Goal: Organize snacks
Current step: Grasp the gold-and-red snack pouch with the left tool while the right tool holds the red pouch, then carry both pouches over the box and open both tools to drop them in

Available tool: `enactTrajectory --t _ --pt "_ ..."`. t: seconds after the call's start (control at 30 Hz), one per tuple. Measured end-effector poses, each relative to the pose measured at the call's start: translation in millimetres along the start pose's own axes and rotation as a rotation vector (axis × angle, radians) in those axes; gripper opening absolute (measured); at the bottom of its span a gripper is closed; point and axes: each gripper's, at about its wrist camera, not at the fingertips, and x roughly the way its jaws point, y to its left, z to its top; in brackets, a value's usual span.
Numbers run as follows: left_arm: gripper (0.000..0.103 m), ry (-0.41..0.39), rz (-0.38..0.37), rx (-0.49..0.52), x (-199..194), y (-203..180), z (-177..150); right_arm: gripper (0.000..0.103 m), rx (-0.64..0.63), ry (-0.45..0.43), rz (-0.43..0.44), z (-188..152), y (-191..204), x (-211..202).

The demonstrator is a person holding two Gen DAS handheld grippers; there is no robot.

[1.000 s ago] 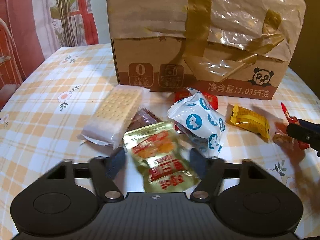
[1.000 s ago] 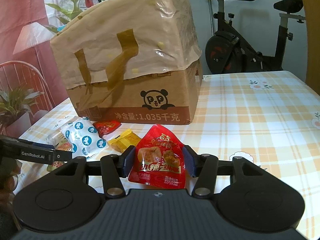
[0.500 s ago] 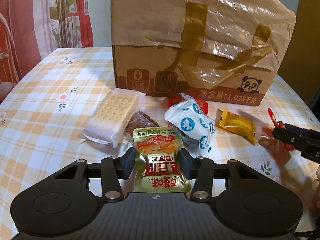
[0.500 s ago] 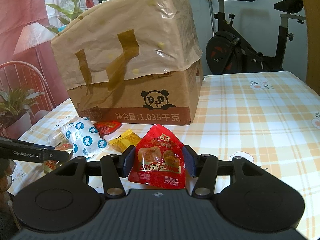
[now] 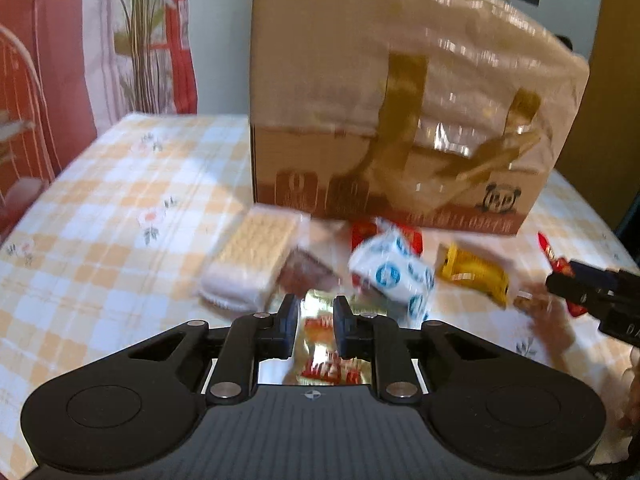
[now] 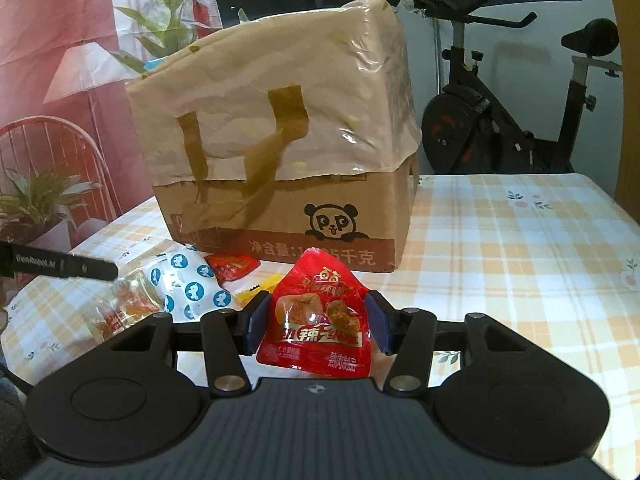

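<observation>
Left gripper [image 5: 316, 326]: its jaws are pinching the gold packet [image 5: 324, 354] tightly, having just been closing on it; the packet is standing between the pads, squeezed narrow, with red print showing.
Right gripper [image 6: 317, 322]: its jaws are gripping the red packet [image 6: 318, 320] from both sides; the packet is sitting upright between the blue pads, bulging above them.
Table [image 6: 520, 264]: a cloth with orange and white checks and small flowers is covering it.
Box [image 6: 280, 152]: a brown cardboard box with a panda logo is standing on the table behind the snacks; a crinkled plastic bag with tan handles is draping over its top half.
Cracker pack [image 5: 256, 260]: lying flat on the cloth, left of the other snacks and just in front of the box.
Brown packet [image 5: 306, 276]: lying just beside the cracker pack, blurred.
White packet [image 5: 394, 276]: white with blue round marks, lying in the middle of the pile, near the gold packet.
Small red packet [image 6: 232, 266]: lying against the foot of the box, behind the white packet.
Yellow packet [image 5: 474, 274]: lying on the cloth to the right of the white packet in the left wrist view.
Background: an exercise bike [image 6: 500, 120] is standing past the table; a leafy plant [image 6: 168, 12] and a pink curtain [image 6: 48, 40] are showing to the left.
</observation>
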Motion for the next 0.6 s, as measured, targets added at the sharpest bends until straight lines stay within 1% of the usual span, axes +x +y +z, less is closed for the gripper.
enactTrajectory --t 0.1,0.13,0.17,0.2,0.23,0.27,0.3,0.4,0.47,0.6 --pt "0.022 0.021 -0.007 -0.028 1.4 6.1 -1.7 0.054 0.002 0.006 0.003 -2.1 0.0 1.0" --pt "0.03 0.023 -0.017 -0.042 1.0 8.7 -1.3 0.054 0.003 0.008 0.003 -2.9 -0.6 0.8" --pt "0.044 0.023 -0.029 -0.05 0.7 10.0 -1.4 0.054 0.005 0.01 0.003 -3.6 -1.3 0.6" --pt "0.051 0.022 -0.039 -0.052 0.2 9.9 -2.0 0.054 0.01 0.011 0.003 -4.7 -2.2 0.8" --pt "0.06 0.022 -0.048 -0.044 0.4 8.2 -3.3 0.054 0.014 0.012 0.002 -5.5 -3.0 1.2" --pt "0.062 0.031 -0.054 -0.023 2.1 4.6 -4.8 0.054 0.02 0.014 0.002 -6.7 -3.8 2.1" --pt "0.062 0.046 -0.055 0.008 5.0 -0.7 -6.7 0.054 0.026 0.018 0.004 -7.7 -5.0 2.7" --pt "0.062 0.072 -0.029 0.084 15.5 -10.2 -13.5 0.054 0.031 0.012 0.009 -8.1 -6.6 2.6" --pt "0.063 0.089 -0.01 0.092 22.9 -11.0 -15.5 0.054 0.034 0.014 0.013 -8.8 -7.1 2.8" --pt "0.063 0.063 -0.007 0.111 24.5 -12.4 -15.8 0.054 0.038 0.012 0.02 -9.4 -7.7 3.3"
